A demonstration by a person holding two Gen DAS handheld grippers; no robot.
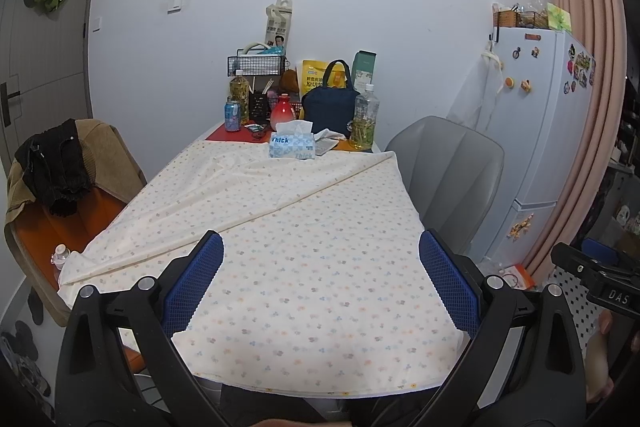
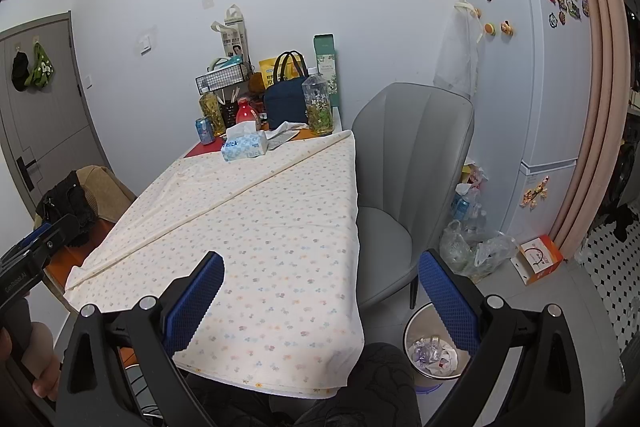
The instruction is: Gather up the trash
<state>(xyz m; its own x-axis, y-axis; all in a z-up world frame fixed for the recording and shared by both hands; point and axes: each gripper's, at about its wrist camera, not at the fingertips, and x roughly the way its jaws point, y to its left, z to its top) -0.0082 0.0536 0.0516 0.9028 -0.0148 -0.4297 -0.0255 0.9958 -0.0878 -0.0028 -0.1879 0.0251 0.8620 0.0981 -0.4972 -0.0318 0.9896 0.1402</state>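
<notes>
My left gripper (image 1: 320, 283) is open and empty above the near end of the table with the flowered cloth (image 1: 280, 227). My right gripper (image 2: 320, 291) is open and empty over the table's near right corner (image 2: 280, 267). A waste bin (image 2: 416, 319) with crumpled trash in it stands on the floor below the right gripper. At the far end lie crumpled white paper (image 1: 330, 135), small wrappers (image 1: 256, 129), a blue drink can (image 1: 232, 115) and two drink bottles (image 1: 366, 119). The paper also shows in the right wrist view (image 2: 286, 129).
A tissue box (image 1: 292, 145), red flask (image 1: 283, 113), navy lunch bag (image 1: 330, 105) and wire basket (image 1: 256, 65) crowd the far end. A grey chair (image 2: 404, 187) stands right, an orange chair with clothes (image 1: 60, 167) left. Plastic bags (image 2: 472, 251), an orange box (image 2: 538, 259) and a fridge (image 2: 532, 87) stand right.
</notes>
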